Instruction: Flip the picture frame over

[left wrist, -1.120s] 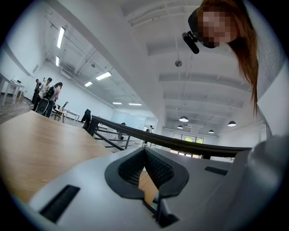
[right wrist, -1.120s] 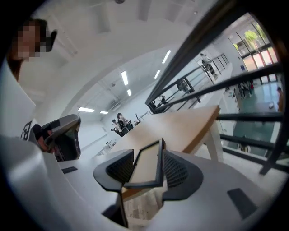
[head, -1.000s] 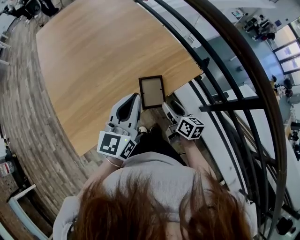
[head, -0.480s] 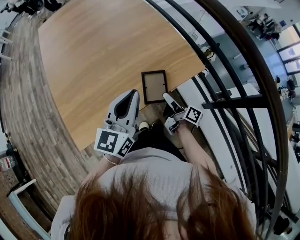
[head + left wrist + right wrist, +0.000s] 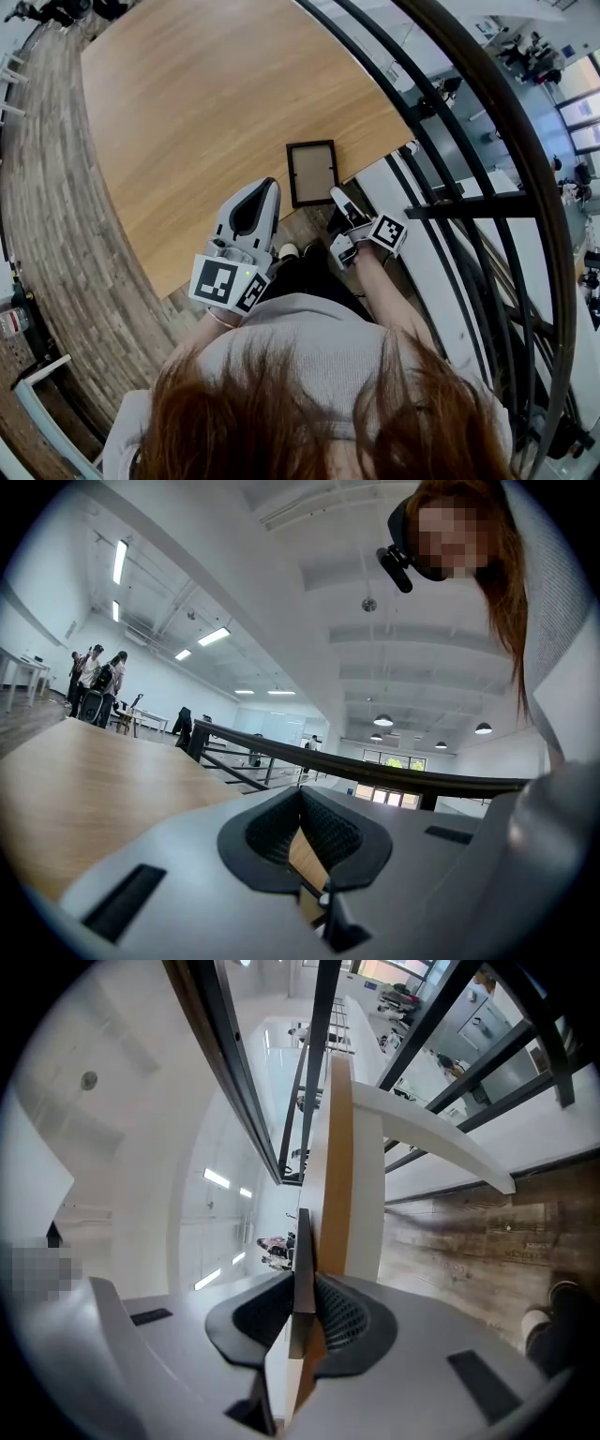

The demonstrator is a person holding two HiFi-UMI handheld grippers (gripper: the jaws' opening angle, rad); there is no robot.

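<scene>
Right gripper view looks along the right gripper (image 5: 305, 1283), which is rolled onto its side so the bench edge runs upright through the picture. Its jaws have just been closing, and the thin dark edge of the picture frame (image 5: 302, 1241) now stands between the ribbed pads (image 5: 342, 1321), with both pads pressed against it. Beyond the jaws lies the bench (image 5: 337, 1147), a wooden top over a white side. To the right of it is the plank floor (image 5: 469, 1232), with the toe of a shoe (image 5: 553, 1312) at the lower right. Head view shows the frame lying flat on the bench at its near edge, a pale brown panel inside a dark border facing up. The frame's near right corner sits right at that edge, where the right gripper meets it from below, marker cube (image 5: 387, 232) trailing towards the person. The left gripper (image 5: 265, 187) hovers just left of the frame, apart from it, over the bench edge. In the left gripper view its jaws are together at the tips with nothing held, and only bare wood shows through the gap behind the pads. A dark railing (image 5: 450, 103) curves past on the right, beyond the bench.
</scene>
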